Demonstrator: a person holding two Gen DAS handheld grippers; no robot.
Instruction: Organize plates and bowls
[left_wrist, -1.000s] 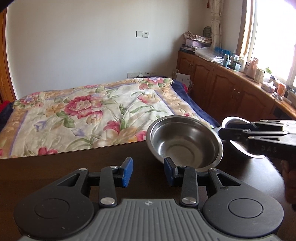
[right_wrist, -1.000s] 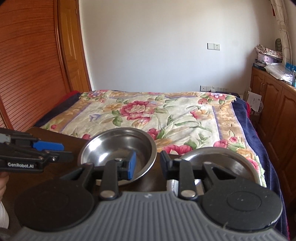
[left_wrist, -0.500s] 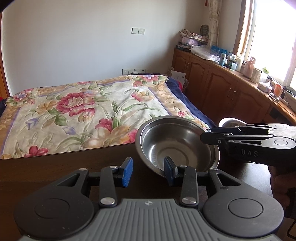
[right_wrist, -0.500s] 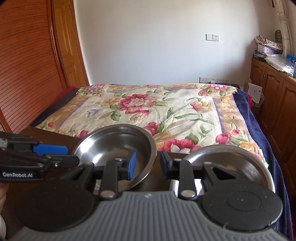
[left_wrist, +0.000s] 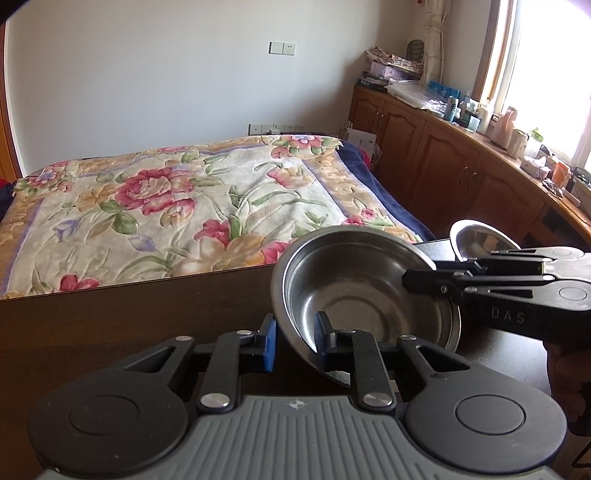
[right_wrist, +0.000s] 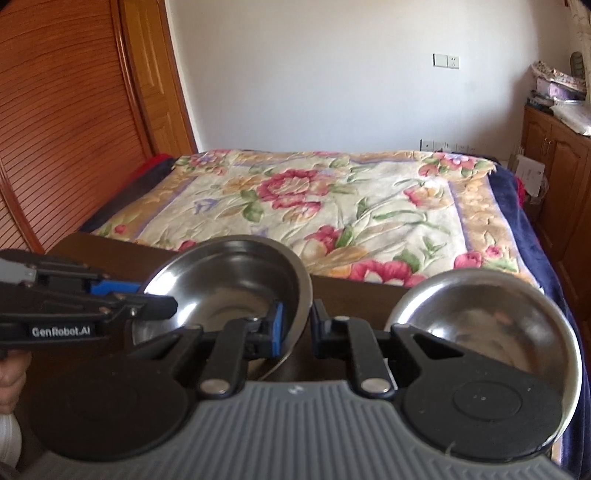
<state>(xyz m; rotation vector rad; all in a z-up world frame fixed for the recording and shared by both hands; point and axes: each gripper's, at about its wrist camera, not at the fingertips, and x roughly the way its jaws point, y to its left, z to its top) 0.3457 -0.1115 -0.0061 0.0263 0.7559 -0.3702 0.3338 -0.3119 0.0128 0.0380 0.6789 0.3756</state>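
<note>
From the left wrist, the left gripper (left_wrist: 293, 341) straddles the near rim of the tilted steel bowl (left_wrist: 354, 295) on the dark table (left_wrist: 129, 317), fingers narrowly apart — from the right wrist, the right gripper (right_wrist: 297, 328) likewise straddles the bowl's rim, a second steel bowl (right_wrist: 491, 317) just beside it.

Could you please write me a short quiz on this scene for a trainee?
1. How many steel bowls stand on the dark table?
2. True or false: the left gripper and the right gripper both have the rim of one bowl between their fingers.
3. Fill in: in the right wrist view, the other bowl sits to the ___ of it.
Key: 1 two; 2 true; 3 right.
</note>
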